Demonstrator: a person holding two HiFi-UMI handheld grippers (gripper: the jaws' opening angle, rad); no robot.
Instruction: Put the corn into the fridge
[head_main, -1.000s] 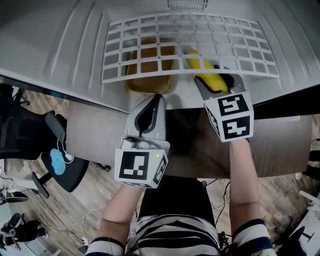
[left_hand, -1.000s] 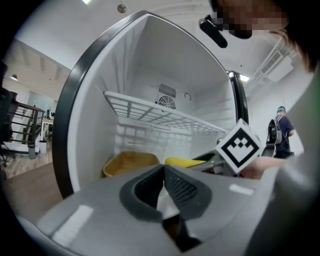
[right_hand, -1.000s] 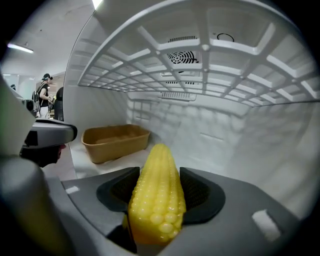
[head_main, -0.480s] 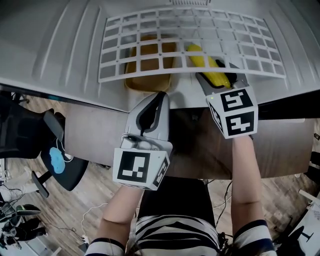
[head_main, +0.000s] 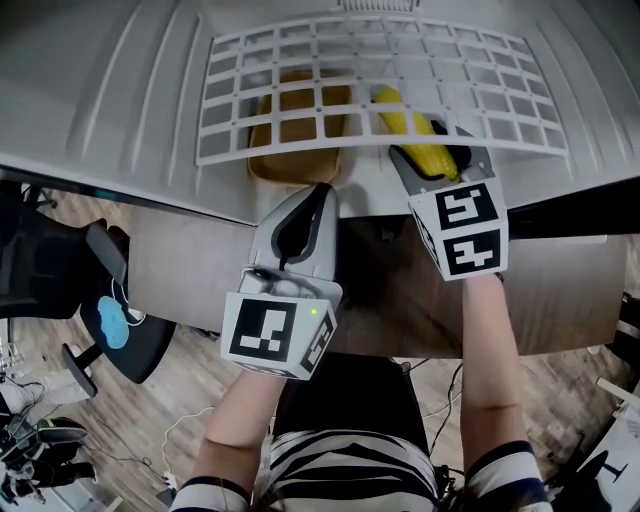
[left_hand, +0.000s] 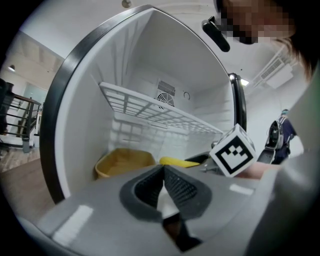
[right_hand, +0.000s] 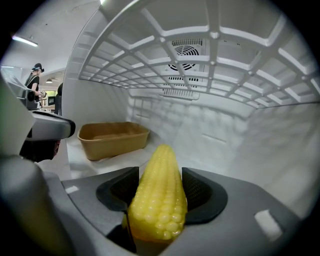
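A yellow corn cob is held lengthwise in my right gripper, tip pointing into the open fridge. In the right gripper view the dark pads press on both sides of the corn, under the white wire shelf. I cannot tell whether the corn touches the fridge floor. My left gripper hangs at the fridge's front edge. Its jaws are shut with nothing between them, which the left gripper view also shows.
A tan tray sits on the fridge floor left of the corn, under the wire shelf. Bare white floor lies right of and behind the corn. A brown desk lies below the fridge opening. Office chairs stand at the left.
The right gripper with the corn has shifted only slightly at the fridge opening, under the shelf. The left gripper has stayed in place, shut.
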